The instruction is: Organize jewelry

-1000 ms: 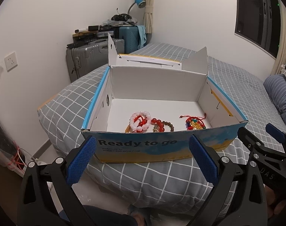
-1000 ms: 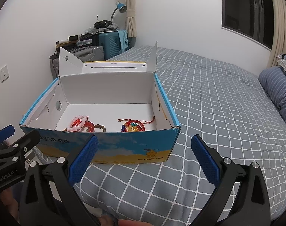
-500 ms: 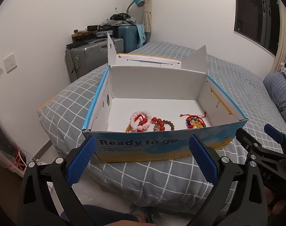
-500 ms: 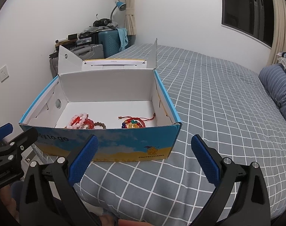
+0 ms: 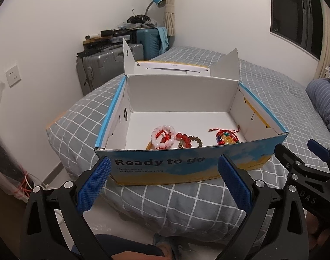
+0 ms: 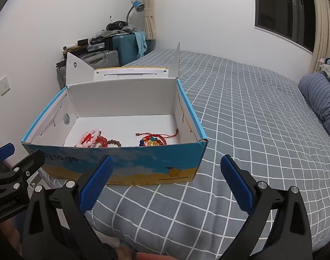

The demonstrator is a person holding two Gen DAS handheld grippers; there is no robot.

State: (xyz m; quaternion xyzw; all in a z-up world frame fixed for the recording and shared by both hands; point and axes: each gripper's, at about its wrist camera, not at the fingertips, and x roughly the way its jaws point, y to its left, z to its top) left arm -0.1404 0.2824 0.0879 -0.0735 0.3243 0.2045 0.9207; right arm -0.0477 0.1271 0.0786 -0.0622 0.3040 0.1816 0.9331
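Showing an open cardboard box on the bed: bracelets lie jumbled inside near its front wall, apparently unsorted; left gripper and right gripper hover before it, jaws apart, empty.

Blue-and-yellow box on grey checked bedspread.

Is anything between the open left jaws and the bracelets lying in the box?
Yes. The box's near wall, printed "Ready to go", stands between the left gripper and the bracelets, hiding their lower edges. The box top is open, so a path over that wall looks clear.
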